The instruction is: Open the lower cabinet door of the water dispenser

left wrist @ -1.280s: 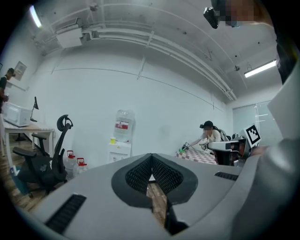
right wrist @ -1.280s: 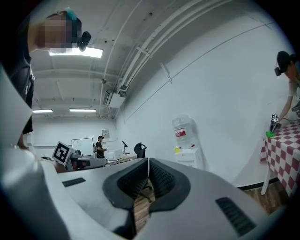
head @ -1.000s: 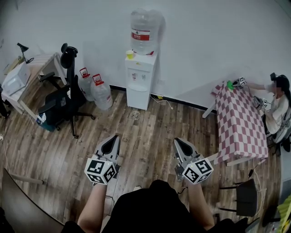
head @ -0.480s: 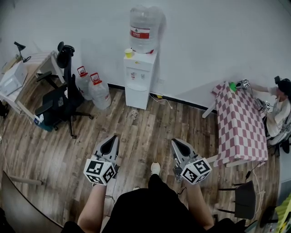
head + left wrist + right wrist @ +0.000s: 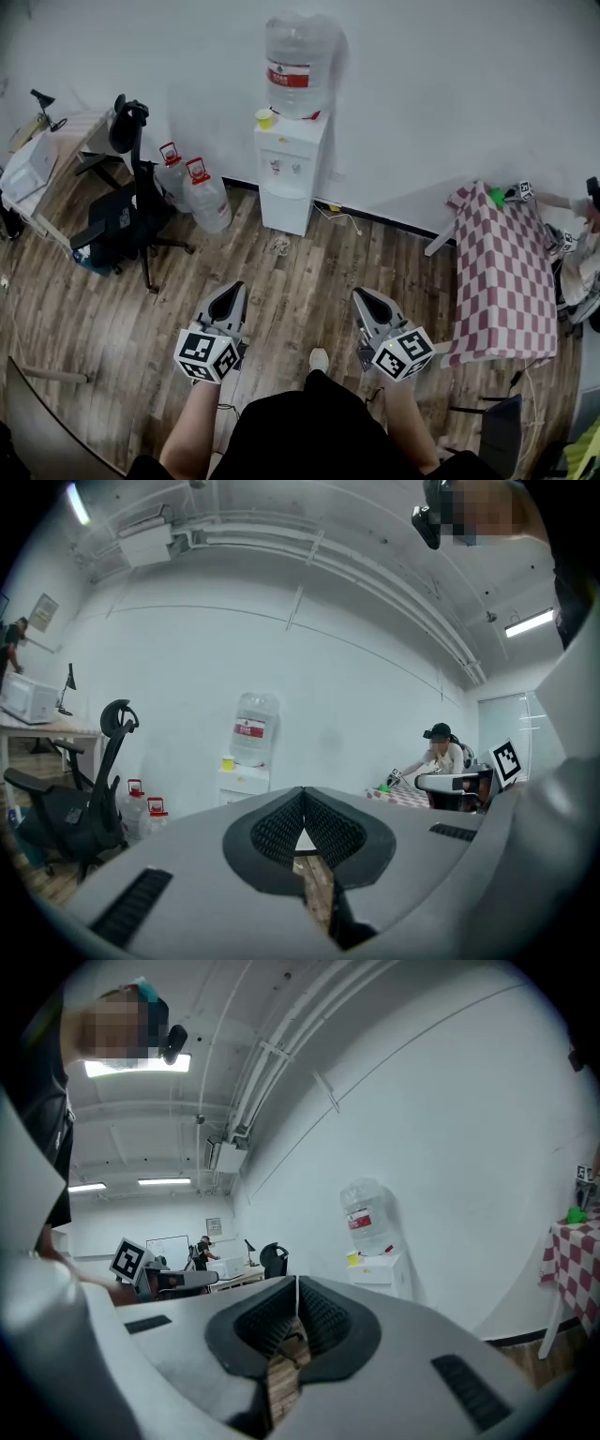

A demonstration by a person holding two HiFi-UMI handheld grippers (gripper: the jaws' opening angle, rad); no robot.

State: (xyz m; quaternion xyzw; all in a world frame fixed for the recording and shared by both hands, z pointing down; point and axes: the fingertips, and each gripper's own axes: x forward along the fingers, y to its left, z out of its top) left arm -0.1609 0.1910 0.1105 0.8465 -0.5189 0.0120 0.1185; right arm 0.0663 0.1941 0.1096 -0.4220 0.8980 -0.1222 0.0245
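Door first: the lower cabinet door (image 5: 284, 208) sits at the foot of the white water dispenser (image 5: 292, 150), which stands against the far wall, well apart from us across the wooden floor (image 5: 309, 272). We judge it a light, stiff hinged panel, probably held by a weak catch, so a small pull should swing it. No handle or finger recess can be made out from this far. We would look for one along the door's free edge and take hold there, not at the hinge side. The big bottle (image 5: 300, 58) on top likely makes the unit top-heavy, so a sharp tug could rock it. Just left of the dispenser stand two spare jugs (image 5: 208, 197). Nearer us, the left gripper (image 5: 232, 292) and right gripper (image 5: 366, 300) both have their jaws pressed together, with nothing between them.
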